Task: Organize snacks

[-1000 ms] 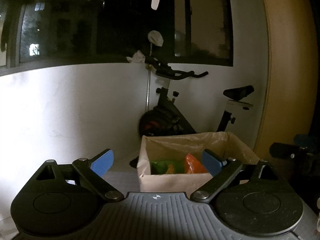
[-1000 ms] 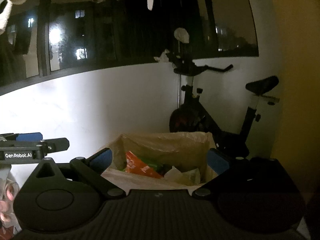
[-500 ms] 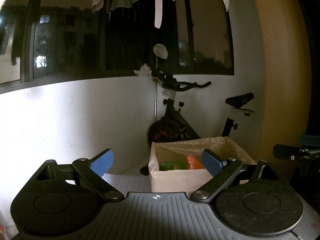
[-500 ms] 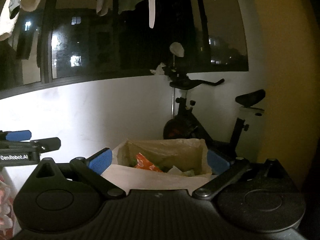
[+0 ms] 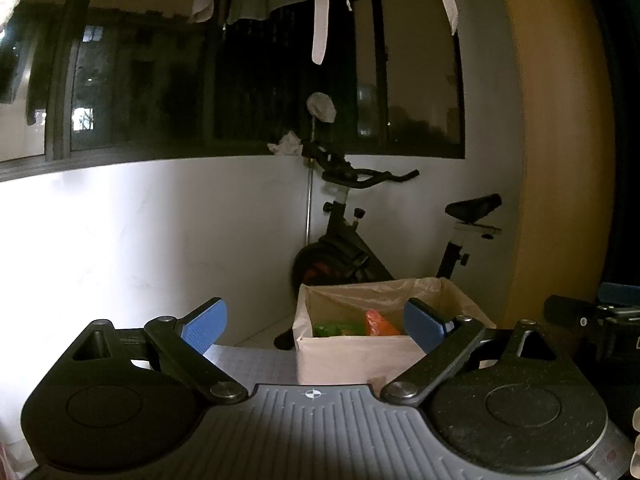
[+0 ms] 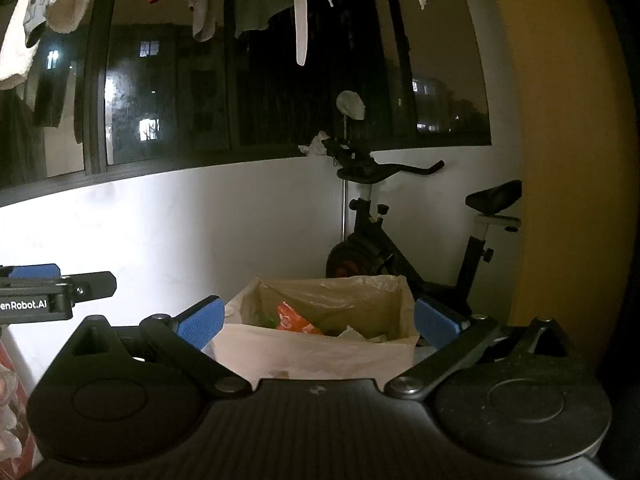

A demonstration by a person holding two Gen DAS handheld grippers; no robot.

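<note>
1. The left gripper (image 5: 316, 326) hangs with its blue pads spread wide and nothing between them — released, as it was a second ago.
2. The right gripper (image 6: 318, 324) is likewise spread wide and empty, also unchanged.
3. Both cameras have tilted upward since the earlier frames: more of the hanging laundry (image 6: 48, 12) and dark window (image 5: 260, 92) shows now, and the box sits lower in each view.
4. The snacks are inside the bag-lined cardboard box (image 5: 352, 356) ahead of both grippers — an orange packet (image 5: 378, 323) beside a green packet (image 5: 336, 328), with pale wrappers (image 6: 360, 334) near them in the right wrist view.
5. The box stands on a grey mat (image 5: 256, 364), in front of the exercise bike (image 6: 392, 240) against the white wall (image 5: 160, 232).
6. The left gripper's side shows at the left edge of the right wrist view, slightly higher than before.
</note>
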